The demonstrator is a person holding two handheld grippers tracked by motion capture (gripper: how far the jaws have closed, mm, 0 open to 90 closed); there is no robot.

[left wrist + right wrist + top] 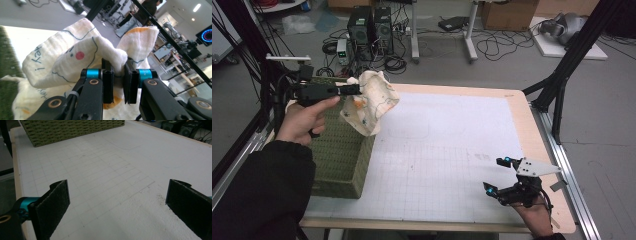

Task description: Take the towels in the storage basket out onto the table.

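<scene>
The light in the room is soft and even, and it falls from above. The white table top (452,150) looks bright, with only faint, soft shadows on it. In the left gripper view the cloth (75,57) up close is sharp, but the room behind it is blurry, and the ceiling lamps there glow very bright. In the right gripper view the black pads (52,202) look dark and a little fuzzy, and the far table edge bends a bit.

Black sleeve (259,185) on left arm; black grippers, blue collars, brass screws; grey three-cornered plate (532,166) on right gripper (498,177).
</scene>
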